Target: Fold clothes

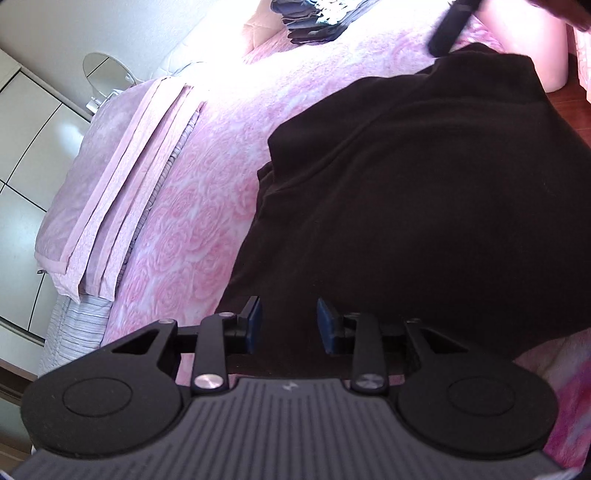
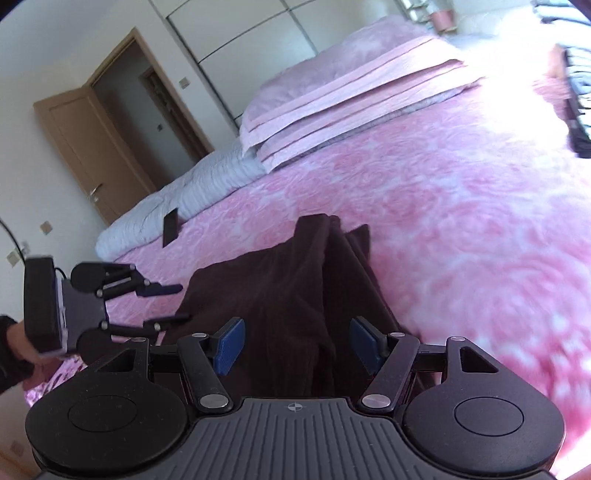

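Observation:
A dark brown garment [image 1: 424, 192] lies in a loose fold on the pink rose-patterned bedspread [image 1: 192, 229]. In the left wrist view my left gripper [image 1: 290, 321] hovers over the garment's near edge, its blue pads apart and pressing on nothing. The right wrist view shows the same garment [image 2: 277, 288] with a ridge running up its middle. My right gripper [image 2: 297, 343] stands wide open just above it, nothing between the pads. My left gripper [image 2: 177, 302] appears there too, at the garment's left edge, its fingers spread, held by a person's hand [image 2: 14, 350].
Folded pink pillows [image 2: 351, 96] lie at the head of the bed. A stack of dark folded clothes [image 1: 314, 18] sits on the far side. A black flat object [image 2: 170, 226] rests near the white quilt. A wooden door [image 2: 92, 140] stands open beyond the bed.

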`<state>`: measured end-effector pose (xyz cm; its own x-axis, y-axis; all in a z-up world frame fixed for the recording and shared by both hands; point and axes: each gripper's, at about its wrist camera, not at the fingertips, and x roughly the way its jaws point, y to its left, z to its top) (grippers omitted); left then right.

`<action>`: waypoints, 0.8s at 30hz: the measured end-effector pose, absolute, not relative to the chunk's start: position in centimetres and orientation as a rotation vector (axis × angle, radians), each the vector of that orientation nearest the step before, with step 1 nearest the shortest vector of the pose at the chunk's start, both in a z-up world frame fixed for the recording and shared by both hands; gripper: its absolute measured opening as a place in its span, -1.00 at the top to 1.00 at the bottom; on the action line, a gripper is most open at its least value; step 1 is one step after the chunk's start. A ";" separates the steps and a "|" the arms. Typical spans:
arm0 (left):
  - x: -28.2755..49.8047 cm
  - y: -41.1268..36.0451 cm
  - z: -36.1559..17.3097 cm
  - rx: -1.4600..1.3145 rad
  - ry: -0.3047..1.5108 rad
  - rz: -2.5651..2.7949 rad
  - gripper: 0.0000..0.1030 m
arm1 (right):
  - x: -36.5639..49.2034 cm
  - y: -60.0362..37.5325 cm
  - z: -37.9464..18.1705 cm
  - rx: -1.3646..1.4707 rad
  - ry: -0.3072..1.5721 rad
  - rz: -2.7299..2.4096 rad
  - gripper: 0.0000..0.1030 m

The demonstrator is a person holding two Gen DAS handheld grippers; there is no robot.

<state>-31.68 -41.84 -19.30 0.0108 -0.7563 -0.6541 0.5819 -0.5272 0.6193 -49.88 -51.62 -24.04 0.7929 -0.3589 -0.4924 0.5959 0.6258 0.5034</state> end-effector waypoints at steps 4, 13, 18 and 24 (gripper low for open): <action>-31.2 -41.5 -20.1 1.253 -0.176 -1.722 0.52 | -46.4 -56.5 -25.0 0.724 0.459 -0.480 -0.28; -30.2 -40.8 -20.2 1.195 -0.167 -1.750 0.52 | -40.3 -63.0 -28.9 0.900 0.568 -0.289 0.16; -30.5 -40.6 -19.3 1.148 -0.181 -1.748 0.48 | -40.7 -64.0 -27.6 0.919 0.559 -0.291 0.83; -31.6 -42.3 -18.5 1.116 -0.170 -1.752 0.46 | -42.0 -64.4 -21.9 0.692 0.526 -0.362 0.86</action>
